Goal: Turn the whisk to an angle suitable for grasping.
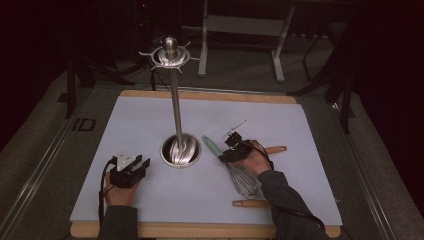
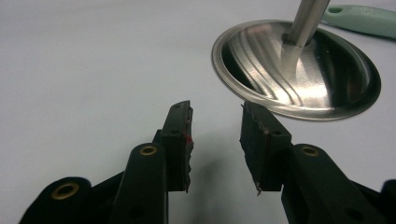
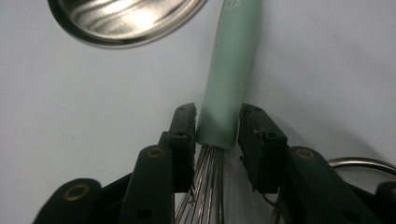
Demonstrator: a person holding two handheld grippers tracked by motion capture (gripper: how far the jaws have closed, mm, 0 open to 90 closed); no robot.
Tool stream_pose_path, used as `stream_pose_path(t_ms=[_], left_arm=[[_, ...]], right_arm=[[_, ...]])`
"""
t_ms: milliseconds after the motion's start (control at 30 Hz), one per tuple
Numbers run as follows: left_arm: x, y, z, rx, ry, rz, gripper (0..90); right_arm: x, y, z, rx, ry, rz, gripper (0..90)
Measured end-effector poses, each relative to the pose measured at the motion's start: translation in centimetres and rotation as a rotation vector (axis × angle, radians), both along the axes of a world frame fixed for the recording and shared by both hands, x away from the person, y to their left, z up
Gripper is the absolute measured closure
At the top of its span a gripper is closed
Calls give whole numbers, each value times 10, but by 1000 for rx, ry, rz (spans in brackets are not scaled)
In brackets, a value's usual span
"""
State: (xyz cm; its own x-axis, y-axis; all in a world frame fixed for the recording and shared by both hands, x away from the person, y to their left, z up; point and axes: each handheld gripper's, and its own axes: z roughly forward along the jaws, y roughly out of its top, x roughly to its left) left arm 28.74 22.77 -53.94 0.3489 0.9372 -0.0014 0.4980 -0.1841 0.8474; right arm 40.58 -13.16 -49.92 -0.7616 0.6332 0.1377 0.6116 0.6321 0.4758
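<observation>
1. My right gripper [image 3: 217, 126] has its jaws set either side of the whisk [image 3: 229, 74], at the lower end of the mint handle where the wires start. The left jaw sits against the handle; a thin gap shows on the right side, so I read the jaws as open, not clamped.
2. In the high view the right gripper [image 1: 231, 152] is right of centre, the whisk [image 1: 243, 179] running from the green handle at centre frame down to the wire head by my right hand.
3. My left gripper [image 2: 215, 140] has its jaws wide apart, nothing between them, just bare worktop [image 2: 93, 60].
4. The left gripper [image 1: 131, 167] sits lower left of the high view, well apart from the whisk.
5. The steel stand [image 1: 176, 107] rises at centre, with its round base [image 2: 299, 74] upper right in the left gripper view and just past the left jaws.
6. The base [image 3: 126, 21] lies top left in the right gripper view, near the handle tip.
7. Two wooden handles [image 1: 250, 203] lie near my right hand in the lower right of the high view.
</observation>
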Motion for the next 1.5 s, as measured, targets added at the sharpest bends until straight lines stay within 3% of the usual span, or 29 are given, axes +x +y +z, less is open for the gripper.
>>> stream_pose_path(t_ms=[500,700,800,1333,1500], left_arm=[[1,0,0,0,4,1,638],[1,0,0,-1,5,1,638],[1,0,0,0,5,0,638],[1,-1,0,6,5,0,643],[1,-1,0,7,6,1,644]], right_arm=[[10,14,-6,-78,63,-3,667],[5,22,-5,-75,4,3,693],[2,25,-3,-79,-3,9,694],[-7,19,24,35,-92,23,695],[-11,16,31,64,-119,3,695]])
